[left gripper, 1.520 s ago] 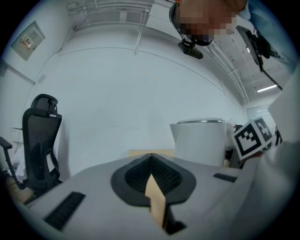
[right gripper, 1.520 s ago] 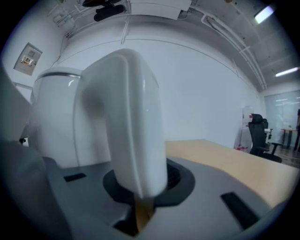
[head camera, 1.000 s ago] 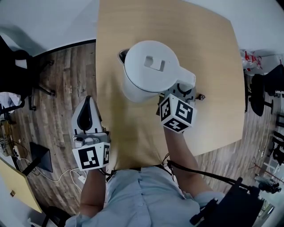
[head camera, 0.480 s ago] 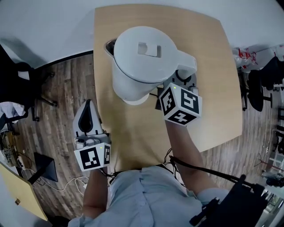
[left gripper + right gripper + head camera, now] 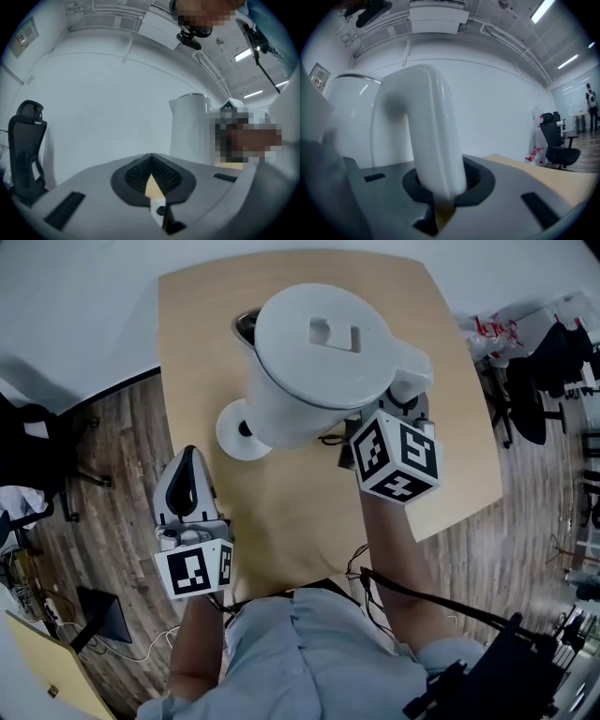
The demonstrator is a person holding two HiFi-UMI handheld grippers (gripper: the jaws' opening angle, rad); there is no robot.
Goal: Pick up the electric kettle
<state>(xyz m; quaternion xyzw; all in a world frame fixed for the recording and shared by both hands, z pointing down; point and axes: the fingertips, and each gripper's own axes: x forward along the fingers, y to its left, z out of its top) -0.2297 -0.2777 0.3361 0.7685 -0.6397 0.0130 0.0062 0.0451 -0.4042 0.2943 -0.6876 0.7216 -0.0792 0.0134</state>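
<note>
The white electric kettle (image 5: 323, 352) hangs in the air above the wooden table (image 5: 300, 512), clear of its round white base (image 5: 239, 430), which lies on the table below and to its left. My right gripper (image 5: 400, 397) is shut on the kettle's handle (image 5: 431, 136), which stands upright between the jaws in the right gripper view, with the kettle body (image 5: 351, 122) behind it. My left gripper (image 5: 187, 457) hovers at the table's left edge, apart from the kettle, shut with nothing in it. The left gripper view shows the kettle (image 5: 190, 126) ahead to the right.
A black office chair (image 5: 37, 442) stands on the wood floor at the left, and more chairs (image 5: 534, 381) at the right. Cables (image 5: 141, 652) lie on the floor at the lower left. A white wall runs behind the table.
The kettle has risen off its base with my right gripper on the handle, and the base has come into sight beneath it. The left gripper has hardly shifted in the picture.
</note>
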